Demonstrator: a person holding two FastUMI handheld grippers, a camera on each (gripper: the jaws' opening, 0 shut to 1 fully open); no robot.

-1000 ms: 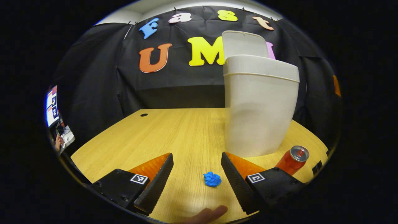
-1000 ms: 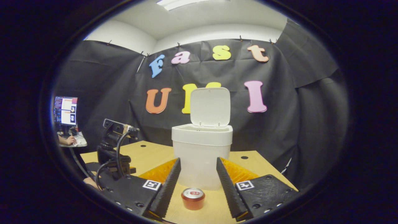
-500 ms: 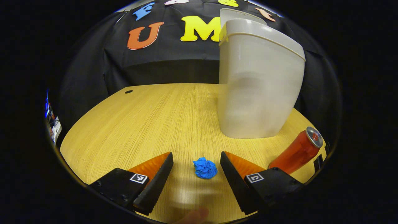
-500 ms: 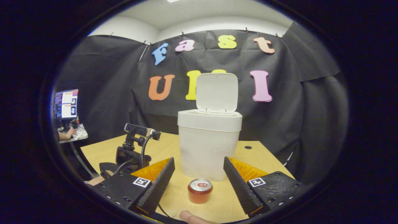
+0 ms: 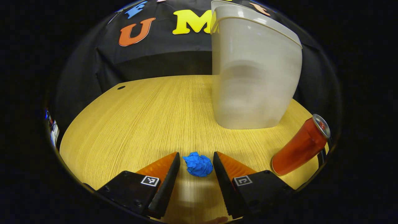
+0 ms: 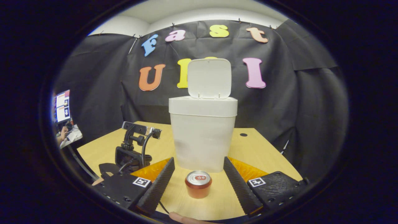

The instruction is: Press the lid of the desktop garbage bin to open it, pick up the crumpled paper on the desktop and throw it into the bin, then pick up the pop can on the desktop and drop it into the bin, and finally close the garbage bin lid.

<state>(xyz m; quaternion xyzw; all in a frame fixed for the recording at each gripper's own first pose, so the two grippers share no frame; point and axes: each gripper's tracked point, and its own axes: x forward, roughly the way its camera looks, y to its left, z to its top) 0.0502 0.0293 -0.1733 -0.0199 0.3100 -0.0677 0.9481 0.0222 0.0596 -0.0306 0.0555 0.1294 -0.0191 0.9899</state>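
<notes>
Left tongs (image 5: 195, 166) half-open, straddling crumpled paper (image 5: 198, 165), not gripping. Lower to tabletop (image 5: 149, 118), centre, squeeze gently. Right tongs (image 6: 199, 182) wide, empty.

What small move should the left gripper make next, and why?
Probably close the left gripper: the crumpled paper already lies on the table between its fingers, with small gaps on both sides, so nothing is gripped yet. The bin stands with its lid up, ready to receive it.
</notes>
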